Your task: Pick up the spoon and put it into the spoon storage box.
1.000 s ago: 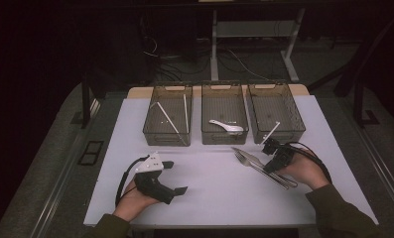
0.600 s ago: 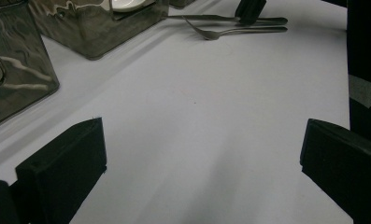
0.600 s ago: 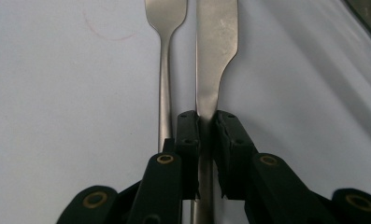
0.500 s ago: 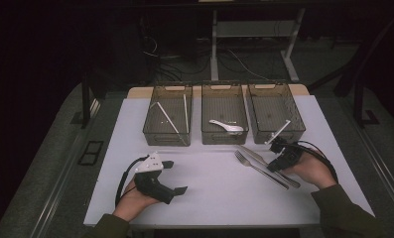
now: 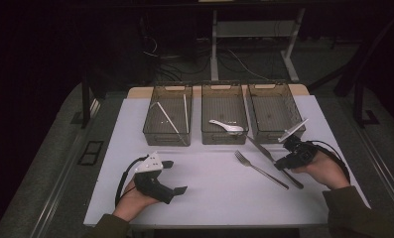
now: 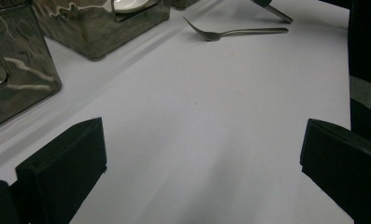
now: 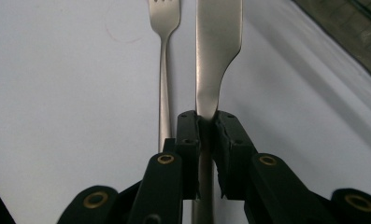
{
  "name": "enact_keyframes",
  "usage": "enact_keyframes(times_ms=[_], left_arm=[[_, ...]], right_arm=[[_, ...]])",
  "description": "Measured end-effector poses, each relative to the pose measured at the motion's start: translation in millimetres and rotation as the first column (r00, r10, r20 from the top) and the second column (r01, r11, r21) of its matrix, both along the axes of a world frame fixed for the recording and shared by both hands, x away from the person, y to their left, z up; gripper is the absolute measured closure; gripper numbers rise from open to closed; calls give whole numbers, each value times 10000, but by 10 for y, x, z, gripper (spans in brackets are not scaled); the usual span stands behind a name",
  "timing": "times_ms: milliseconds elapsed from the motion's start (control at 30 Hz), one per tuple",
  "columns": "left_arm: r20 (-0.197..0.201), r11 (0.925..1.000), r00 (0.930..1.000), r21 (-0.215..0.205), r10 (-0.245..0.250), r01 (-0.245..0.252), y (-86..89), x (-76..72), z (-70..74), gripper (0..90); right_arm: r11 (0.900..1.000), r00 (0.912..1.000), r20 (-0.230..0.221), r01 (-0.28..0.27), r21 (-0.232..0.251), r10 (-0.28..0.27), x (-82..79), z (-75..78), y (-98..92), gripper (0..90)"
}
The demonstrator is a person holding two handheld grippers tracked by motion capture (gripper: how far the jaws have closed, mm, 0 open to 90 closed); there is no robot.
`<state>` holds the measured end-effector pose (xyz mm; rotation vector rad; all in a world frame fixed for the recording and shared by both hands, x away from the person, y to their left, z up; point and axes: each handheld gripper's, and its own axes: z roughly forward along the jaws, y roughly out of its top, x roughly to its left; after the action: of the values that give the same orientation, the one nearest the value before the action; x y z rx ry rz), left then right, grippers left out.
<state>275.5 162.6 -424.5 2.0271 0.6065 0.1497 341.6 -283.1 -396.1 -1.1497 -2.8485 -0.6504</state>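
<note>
Steel cutlery is being sorted on a white table [image 5: 209,198]. A knife [image 7: 217,51] is clamped at its handle between the jaws of the right gripper [image 5: 289,161], at the right side of the table, just near of the right bin [image 5: 275,110]. Its long axis runs from the gripper up and leftward, blade pointing toward the gap between the middle and right bins; whether it rests on the surface cannot be told. A fork [image 5: 260,170] lies just left of it, nearly parallel, tines toward the bins. The right hand is plainly nearer both pieces. The left gripper [image 5: 172,178] is held with jaws wide apart and empty at the near left. Two pale chopsticks [image 5: 169,118] lie in the left bin [image 5: 167,116], a white spoon [image 5: 226,127] in the middle bin [image 5: 223,111]; the right bin looks empty and is judged the knife's likely place, a short way far and slightly left.
</note>
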Motion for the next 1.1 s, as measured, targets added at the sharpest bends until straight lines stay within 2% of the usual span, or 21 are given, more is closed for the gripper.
enact_keyframes(times_ms=[233,667,867,1100], left_arm=[[-8,10000,10000,-31,4,-5,6,7,-1,0],[-37,10000,10000,-51,43,-43,14,11,-2,0],[-35,9998,9999,-147,97,-98,26,11,-2,0],[-46,9998,10000,-159,82,-83,22,10,-3,0]], right_arm=[[9984,9989,395,243,503,-263,-3,107,-68,803],[9910,9934,820,702,1138,-797,40,327,-217,803],[9872,9877,1042,1039,1212,-1168,87,437,-284,803],[9785,9790,1271,1393,1521,-1592,192,569,-344,803]])
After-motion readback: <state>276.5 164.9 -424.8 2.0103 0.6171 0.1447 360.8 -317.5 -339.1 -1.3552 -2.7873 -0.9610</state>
